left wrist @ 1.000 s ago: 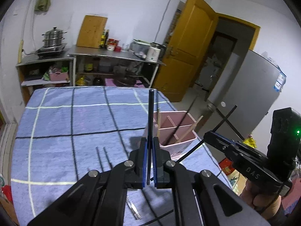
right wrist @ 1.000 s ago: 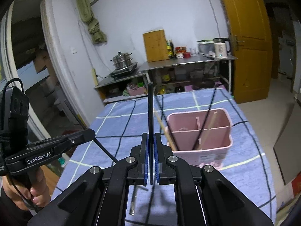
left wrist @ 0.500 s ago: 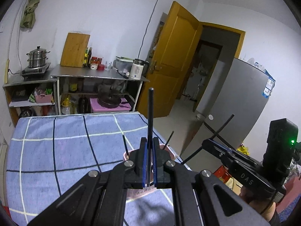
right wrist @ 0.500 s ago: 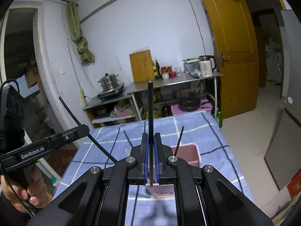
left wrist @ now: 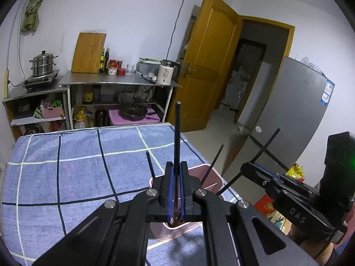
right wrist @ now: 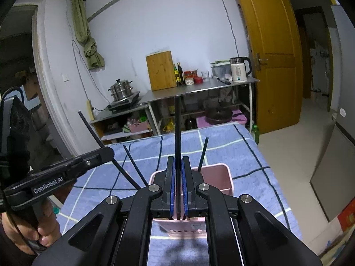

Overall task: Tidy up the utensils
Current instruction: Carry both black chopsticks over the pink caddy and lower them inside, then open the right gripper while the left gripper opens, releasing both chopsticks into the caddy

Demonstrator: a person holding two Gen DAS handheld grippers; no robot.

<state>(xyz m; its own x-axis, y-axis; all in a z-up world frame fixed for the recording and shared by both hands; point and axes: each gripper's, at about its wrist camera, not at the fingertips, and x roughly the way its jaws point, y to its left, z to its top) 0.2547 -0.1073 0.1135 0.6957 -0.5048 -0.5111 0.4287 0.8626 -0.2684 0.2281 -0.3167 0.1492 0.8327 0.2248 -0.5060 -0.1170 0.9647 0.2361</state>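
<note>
From the left wrist view, the left claw is pinched tight on a black chopstick that stands upright between its blue pads. Directly beneath and just beyond the claw sits the pink holder, near the right edge of the desk under its blue checked cloth. Two more black sticks already lean out of the holder. Off to the right, the right claw also shows, clamped on a chopstick of its own that slants across it.

From the right wrist view, the right claw is closed on its chopstick, which rises straight up, with its lower end dropping toward the holder just beneath. Sticks already inside fan out to either side. The left claw enters from the left, gripped in a hand, with its stick angled up and away.

The step in hand looks like delivery: both claws carry a chopstick over the holder. The next move likely calls for lining each lower tip up with an open compartment, lowering it past the rim, and only then easing the pads apart, one claw at a time so the sticks do not cross.
</note>
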